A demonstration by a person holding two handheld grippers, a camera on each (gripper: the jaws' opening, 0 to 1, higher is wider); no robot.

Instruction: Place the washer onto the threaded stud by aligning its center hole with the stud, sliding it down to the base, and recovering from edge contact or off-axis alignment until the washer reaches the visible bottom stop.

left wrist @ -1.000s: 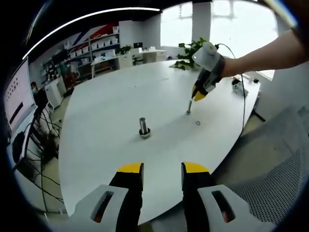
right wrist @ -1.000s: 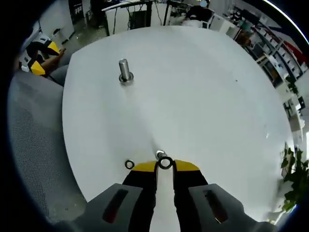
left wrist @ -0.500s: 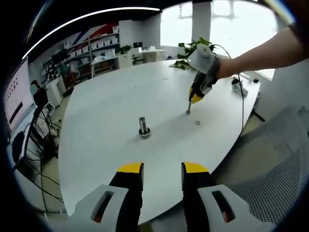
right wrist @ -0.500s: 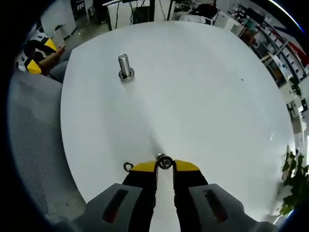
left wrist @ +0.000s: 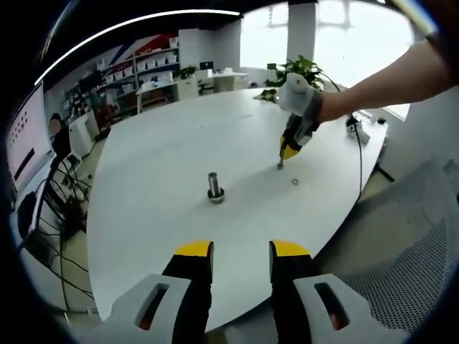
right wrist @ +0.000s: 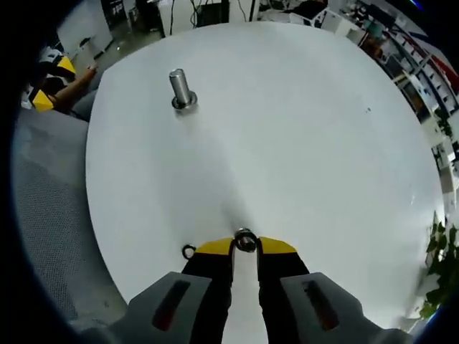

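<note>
A metal threaded stud point(left wrist: 214, 186) point(right wrist: 179, 89) stands upright on its round base on the white table point(left wrist: 165, 165). In the right gripper view my right gripper point(right wrist: 245, 246) is shut on a small metal washer point(right wrist: 244, 239) held at its tips, just above the table. A second washer point(right wrist: 188, 251) point(left wrist: 294, 181) lies flat on the table beside it. In the left gripper view the right gripper point(left wrist: 282, 159) is tilted down far right of the stud. My left gripper point(left wrist: 241, 252) hangs open over the table's near edge, nothing between its fingers.
A grey mesh chair point(left wrist: 423, 236) point(right wrist: 43, 236) sits off the table edge. A cable point(left wrist: 361, 154) and a small device lie near the far right edge, by a potted plant point(left wrist: 290, 72). Shelves and desks fill the room behind.
The right gripper has lifted slightly and tilted with the washer still in it; its view has shifted so the stud sits a little higher and left. The left gripper has stayed still.
</note>
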